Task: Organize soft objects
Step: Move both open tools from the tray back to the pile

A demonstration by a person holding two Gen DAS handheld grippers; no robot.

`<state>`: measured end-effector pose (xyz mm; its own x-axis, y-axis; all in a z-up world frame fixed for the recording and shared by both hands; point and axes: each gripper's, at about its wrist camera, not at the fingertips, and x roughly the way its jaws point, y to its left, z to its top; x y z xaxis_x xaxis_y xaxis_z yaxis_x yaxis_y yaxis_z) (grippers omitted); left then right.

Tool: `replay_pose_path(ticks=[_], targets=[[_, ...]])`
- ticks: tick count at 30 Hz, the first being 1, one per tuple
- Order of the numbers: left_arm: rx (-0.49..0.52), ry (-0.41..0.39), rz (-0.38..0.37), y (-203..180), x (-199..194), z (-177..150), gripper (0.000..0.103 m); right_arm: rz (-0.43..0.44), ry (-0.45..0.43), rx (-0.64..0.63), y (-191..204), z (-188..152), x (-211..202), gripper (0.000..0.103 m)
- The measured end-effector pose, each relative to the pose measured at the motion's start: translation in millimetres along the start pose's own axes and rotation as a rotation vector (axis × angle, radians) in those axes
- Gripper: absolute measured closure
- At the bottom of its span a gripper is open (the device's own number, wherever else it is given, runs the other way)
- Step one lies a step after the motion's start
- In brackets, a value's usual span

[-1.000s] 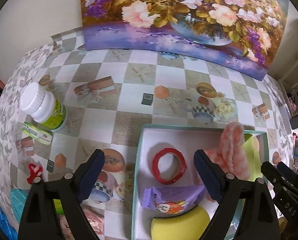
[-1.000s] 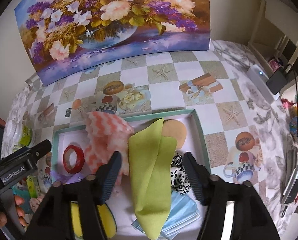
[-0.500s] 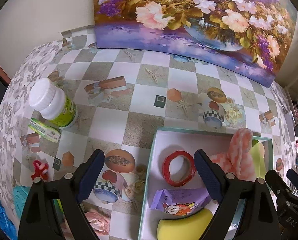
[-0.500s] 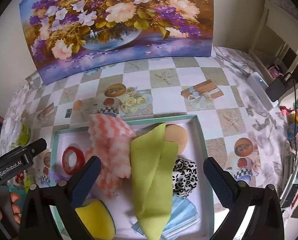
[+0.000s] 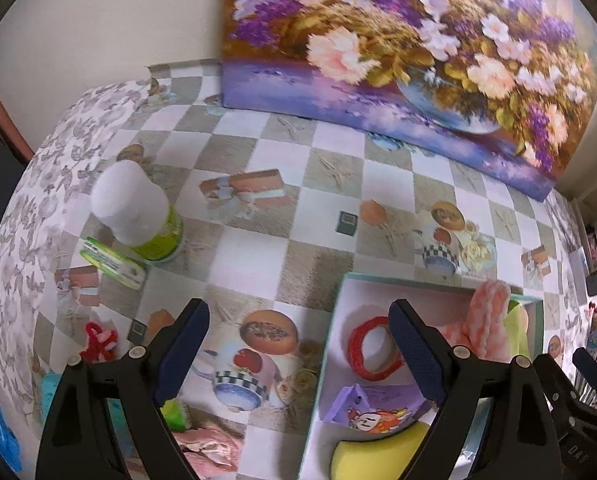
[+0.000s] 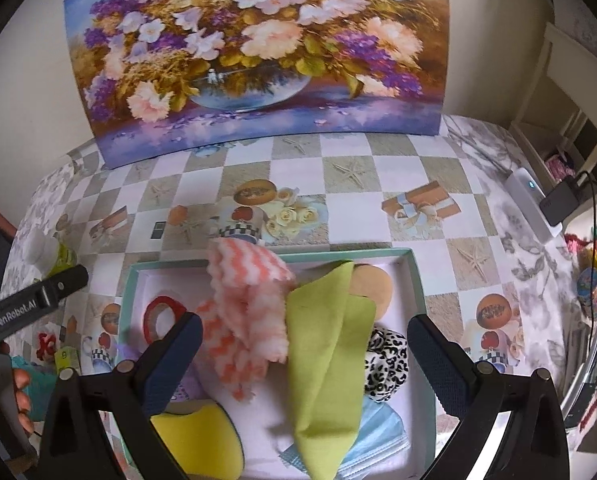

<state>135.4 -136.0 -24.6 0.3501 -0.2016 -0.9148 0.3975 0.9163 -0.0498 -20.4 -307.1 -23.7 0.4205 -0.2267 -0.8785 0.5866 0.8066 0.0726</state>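
In the right wrist view the teal-rimmed box (image 6: pixel 416 280) fills the lower middle of the frame on the checked bench (image 6: pixel 350 168), and the soft things lie crowded inside it. A fluffy cloth with orange-and-white zigzag stripes (image 6: pixel 246 304) is heaped at the centre, bunched and folded over itself, and just to its right a smooth lime-green cloth (image 6: pixel 322 360) lies folded lengthwise, running from the far wall of the box down to the near edge. The green cloth overlaps a round tan pad (image 6: pixel 372 288) at its upper right, a black-and-white leopard-print piece (image 6: pixel 386 364) at its right, and a pale blue pleated face mask (image 6: pixel 378 436) at the lower right. A yellow sponge (image 6: pixel 202 436) sits in the lower left of the box, and a red ring (image 6: pixel 162 316) lies flat at the left, partly hidden by a finger. The right tool (image 6: pixel 306 356) hangs above the cloths with its jaws spread wide and nothing between them. In the left wrist view the left tool (image 5: pixel 298 352) is likewise spread wide and empty, straddling the box's left wall at the lower middle of the frame; a purple printed packet (image 5: pixel 374 404) lies in the box beside the sponge. Outside the box, a white-capped green bottle (image 5: pixel 138 216) stands at the left of the frame, and a flower painting (image 5: pixel 398 48) leans at the back.
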Motion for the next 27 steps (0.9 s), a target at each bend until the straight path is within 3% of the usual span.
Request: replay_pose_path(ticks=[10, 27], targets=[[-0.091, -0.018, -0.003, 51, -11, 9, 0.012, 0.073, -0.088, -0.012, 30, 6, -16, 0.0], [-0.266, -0.061, 0.094, 180, -35, 12, 0.012, 0.177, -0.089, -0.188, 137, -3, -7, 0.0]])
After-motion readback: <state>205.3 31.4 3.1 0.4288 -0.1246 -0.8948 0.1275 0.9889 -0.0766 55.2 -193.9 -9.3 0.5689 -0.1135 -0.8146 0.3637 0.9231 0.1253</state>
